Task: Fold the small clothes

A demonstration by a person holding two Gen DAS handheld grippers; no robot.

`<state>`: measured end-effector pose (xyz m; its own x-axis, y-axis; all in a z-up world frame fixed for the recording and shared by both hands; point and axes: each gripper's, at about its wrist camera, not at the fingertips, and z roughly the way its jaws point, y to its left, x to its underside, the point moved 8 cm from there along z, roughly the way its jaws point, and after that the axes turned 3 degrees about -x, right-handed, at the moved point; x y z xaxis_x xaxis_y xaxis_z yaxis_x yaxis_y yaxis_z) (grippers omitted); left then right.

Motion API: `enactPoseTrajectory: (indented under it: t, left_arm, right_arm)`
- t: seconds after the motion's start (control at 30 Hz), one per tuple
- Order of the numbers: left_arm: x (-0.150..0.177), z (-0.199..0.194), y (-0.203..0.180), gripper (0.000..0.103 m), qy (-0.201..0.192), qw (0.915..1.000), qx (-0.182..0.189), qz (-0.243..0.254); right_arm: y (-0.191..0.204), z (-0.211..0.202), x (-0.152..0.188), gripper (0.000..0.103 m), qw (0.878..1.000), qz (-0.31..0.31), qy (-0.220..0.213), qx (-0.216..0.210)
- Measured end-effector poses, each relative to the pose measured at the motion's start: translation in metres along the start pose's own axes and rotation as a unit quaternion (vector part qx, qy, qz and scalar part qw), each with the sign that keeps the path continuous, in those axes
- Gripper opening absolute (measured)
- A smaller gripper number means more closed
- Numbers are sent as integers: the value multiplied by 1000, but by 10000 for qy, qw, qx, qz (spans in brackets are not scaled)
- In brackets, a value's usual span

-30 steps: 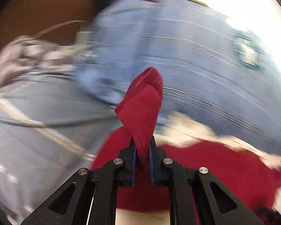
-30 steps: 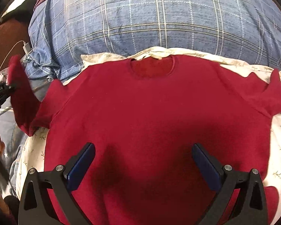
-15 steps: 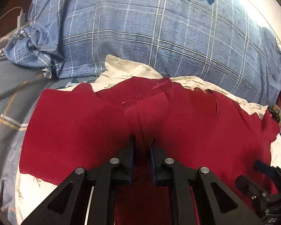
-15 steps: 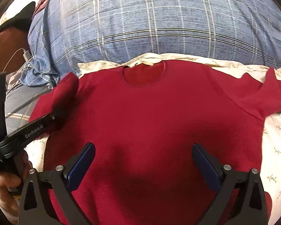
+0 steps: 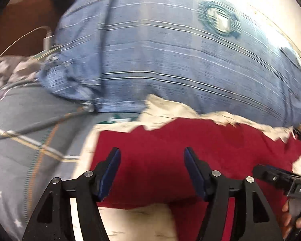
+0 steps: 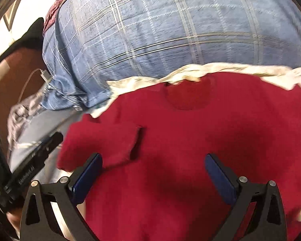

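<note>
Sleeve fold, left side: the red T-shirt (image 6: 190, 150) lies face up on a cream floral-print cloth (image 5: 130, 219) on the bed, collar at the far side against a big blue plaid pillow (image 6: 170, 30). Its left short sleeve (image 6: 102, 142) is laid in over the chest, hem edge forming a neat flap.

Left gripper (image 5: 150, 166) has just been opening; its fingers now stand apart with nothing between them, only shirt fabric below. Left-wrist view is motion-blurred, so fine detail there is poor. Right gripper (image 6: 153, 172) hovers over the lower chest, fingers wide, empty, not touching cloth as far as I can tell.

Judgement: first sleeve looks done. Next move probably calls for the right sleeve, at or past the right frame edge and not clearly visible, so the right gripper needs to pinch its hem and lay it in the same way, then side and bottom folds.

Materials: shirt is soft matte knit, limp, with a ribbed round neck (image 6: 187, 94). Underlying cloth is thin and wrinkled at the far edge. Pillow is plump, woven cotton look, with a round green printed badge (image 5: 218, 20). Grey bedsheet (image 5: 30, 140) with stripes and stars lies left. Blue pads on black plastic fingers.
</note>
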<state>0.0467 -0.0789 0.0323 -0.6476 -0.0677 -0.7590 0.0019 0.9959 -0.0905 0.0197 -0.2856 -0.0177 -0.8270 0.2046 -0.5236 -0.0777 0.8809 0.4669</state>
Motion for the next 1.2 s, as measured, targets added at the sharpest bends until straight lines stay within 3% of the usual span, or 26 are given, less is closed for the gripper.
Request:
enactPoseTrajectory:
  t: [0.13, 0.2, 0.27, 0.37, 0.4, 0.5, 0.63, 0.7, 0.83, 1.0, 1.13, 1.2]
  left_arm:
    - [-4, 6, 31, 65, 145, 9978, -319, -558]
    - [-5, 4, 38, 65, 102, 9965, -450, -691]
    - [-8, 5, 44, 65, 67, 9954, -561, -771]
    - [-11, 11, 49, 65, 93, 9938, -674, -875]
    - [-13, 12, 52, 65, 89, 9933, -705, -916]
    - [-17, 15, 63, 65, 54, 9912, -848, -1017]
    - [-18, 15, 73, 65, -12, 9880, -977, -1195]
    - [-18, 14, 75, 65, -46, 9870, -1021, -1238]
    - [-15, 16, 72, 65, -13, 9872, -1015, -1233]
    - [-15, 18, 64, 65, 17, 9892, -962, -1108]
    - [-14, 19, 60, 65, 39, 9904, -920, -1033]
    - [-12, 20, 55, 65, 81, 9913, -878, -981]
  right_arm:
    - [19, 34, 1, 90, 9994, -208, 267, 33]
    - [26, 51, 2, 76, 9982, -440, 402, 106]
    - [32, 69, 2, 73, 9958, -741, 421, 336]
    - [39, 83, -2, 18, 9916, -1123, 327, 559]
    - [41, 85, -2, 9, 9912, -1157, 333, 550]
    - [50, 75, -7, 6, 9895, -1355, 162, 474]
    - [59, 23, -31, 5, 9886, -1414, -479, 202]
    - [58, -4, -45, 5, 9847, -1517, -815, 278]
    - [29, -45, -73, 5, 9808, -1375, -1226, 633]
    - [-28, -73, -92, 5, 9784, -934, -1442, 1152]
    - [-67, -80, -92, 5, 9724, -790, -1400, 1691]
    - [-88, -69, -89, 5, 9719, -694, -1175, 1918]
